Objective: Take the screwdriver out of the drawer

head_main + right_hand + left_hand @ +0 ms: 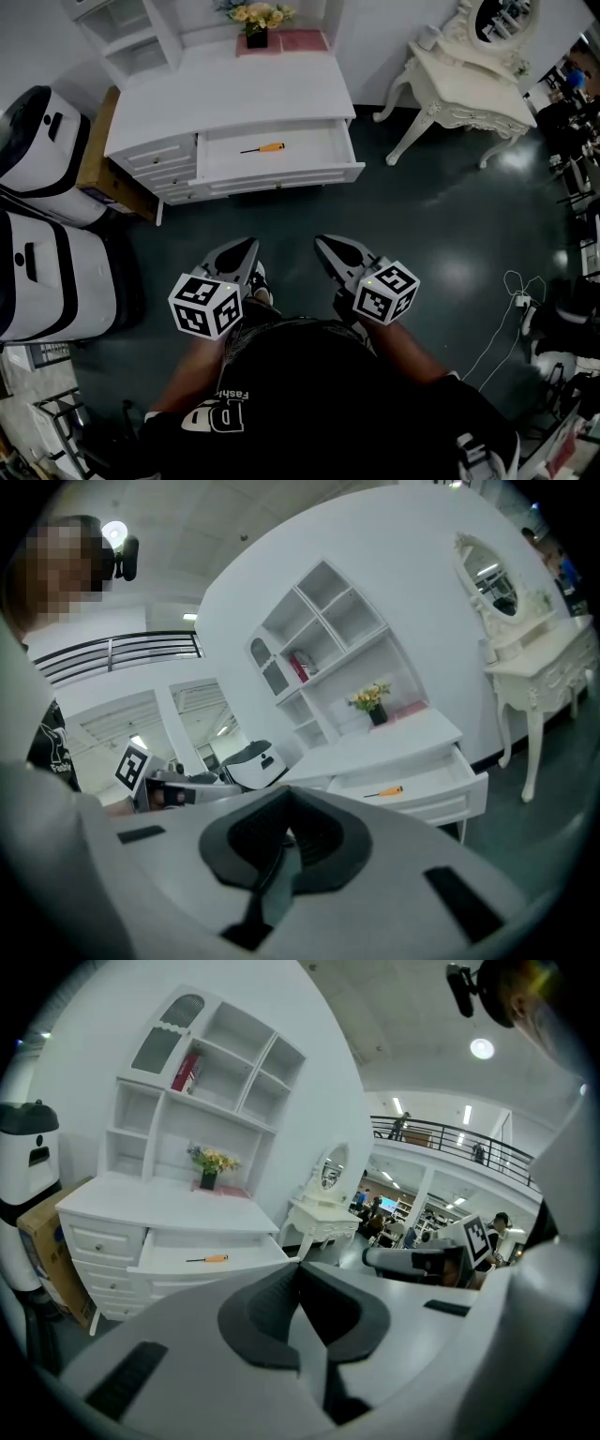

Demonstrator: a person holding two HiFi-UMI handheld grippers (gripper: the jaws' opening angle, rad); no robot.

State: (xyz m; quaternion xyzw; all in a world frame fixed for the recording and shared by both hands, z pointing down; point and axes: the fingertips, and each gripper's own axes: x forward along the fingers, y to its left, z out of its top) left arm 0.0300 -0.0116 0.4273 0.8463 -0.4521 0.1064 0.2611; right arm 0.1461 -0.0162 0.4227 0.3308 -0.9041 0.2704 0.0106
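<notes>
A screwdriver (263,147) with an orange handle and thin dark shaft lies in the pulled-out top drawer (281,172) of a white dresser (234,94). It also shows as the small orange screwdriver (208,1259) in the left gripper view and the same screwdriver (385,791) in the right gripper view. My left gripper (249,246) and right gripper (322,243) hang side by side close to my body, well short of the drawer. Both have their jaws shut with nothing between them.
A white hutch with shelves and a flower pot (256,21) stands on the dresser top. Two white-and-black machines (42,141) and a cardboard box (98,159) stand left of it. A white vanity table (469,84) is at the right. Cables (506,309) lie on the dark floor.
</notes>
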